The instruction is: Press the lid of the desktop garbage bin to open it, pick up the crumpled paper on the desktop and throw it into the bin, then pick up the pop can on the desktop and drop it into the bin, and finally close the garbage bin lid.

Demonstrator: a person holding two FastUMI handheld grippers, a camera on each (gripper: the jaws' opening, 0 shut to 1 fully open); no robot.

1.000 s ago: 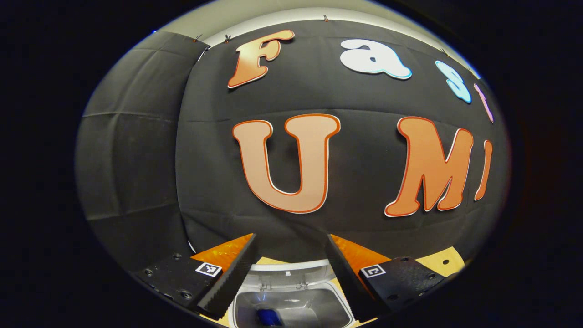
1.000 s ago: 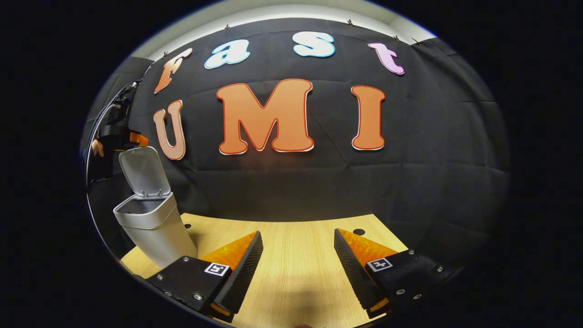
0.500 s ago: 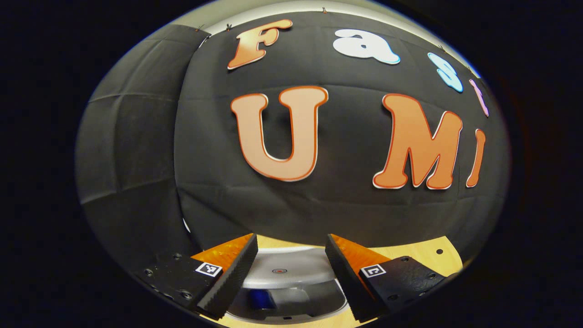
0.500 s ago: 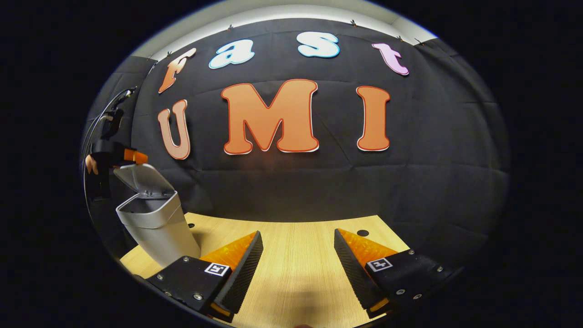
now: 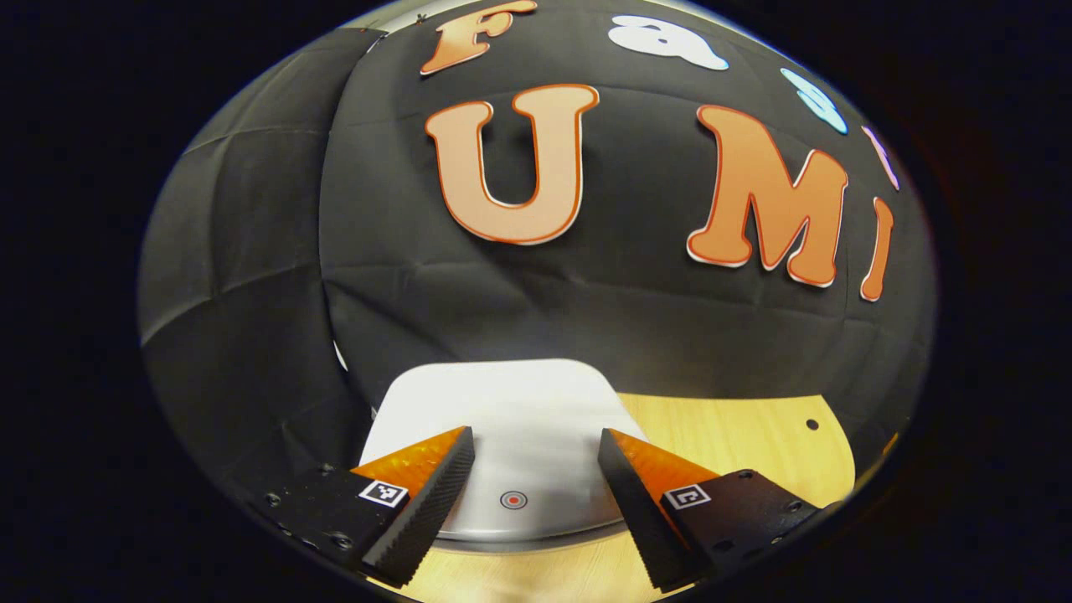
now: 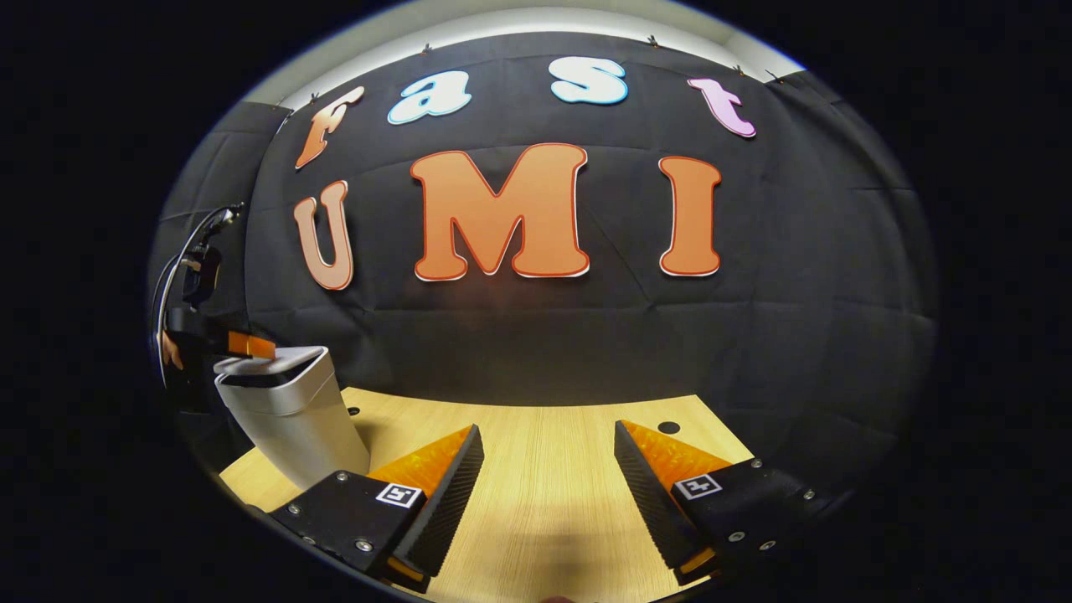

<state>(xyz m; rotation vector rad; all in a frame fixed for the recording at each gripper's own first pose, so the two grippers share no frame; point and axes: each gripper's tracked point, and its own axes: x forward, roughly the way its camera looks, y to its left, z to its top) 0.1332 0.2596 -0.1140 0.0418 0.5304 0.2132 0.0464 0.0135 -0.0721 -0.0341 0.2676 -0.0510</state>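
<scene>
The grey garbage bin (image 6: 289, 419) stands at the table's left end in the right gripper view. Its white lid (image 5: 502, 410) lies nearly flat over the rim, with a small red dot mark (image 5: 513, 500) near its front edge. My left gripper (image 5: 536, 486) hovers open just above the lid, its fingers spread to either side of the dot; from the right gripper view it shows at the bin's top (image 6: 247, 345), held by a hand. My right gripper (image 6: 548, 481) is open over bare wood, holding nothing.
The light wooden table (image 6: 544, 469) runs to the black cloth wall behind it. Small dark holes (image 6: 668, 427) mark the tabletop near its far edge. A cable (image 6: 188, 251) hangs above the left gripper.
The lid has swung down from upright to almost flat, hiding the blue item seen inside the bin. My left gripper followed it down. My right gripper stayed still.
</scene>
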